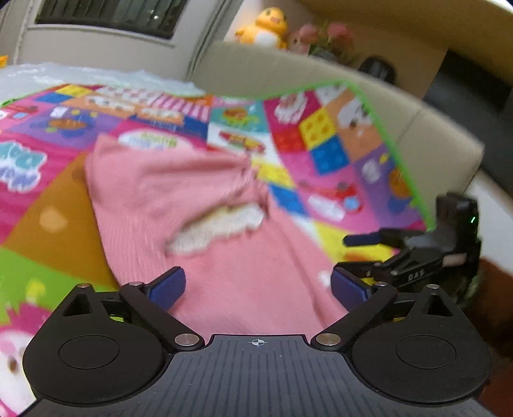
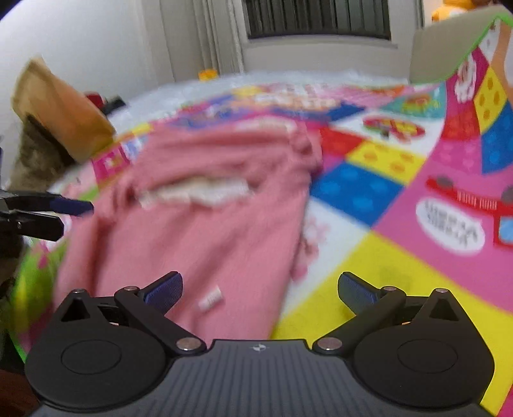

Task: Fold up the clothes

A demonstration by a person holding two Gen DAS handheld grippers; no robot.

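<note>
A pink garment with a white fleecy inner lining lies crumpled on a colourful play mat. My left gripper hovers open over its near part, nothing between the blue pads. In the left wrist view the right gripper comes in from the right, open, beside the garment's edge. In the right wrist view the pink garment fills the centre-left, a small white label showing near its hem. My right gripper is open above the garment's right edge. The left gripper shows at far left.
A beige sofa backs the mat, whose green-edged corner curls up against it. A yellow plush duck and pink flowers sit behind. A tan cushion lies at the left in the right wrist view.
</note>
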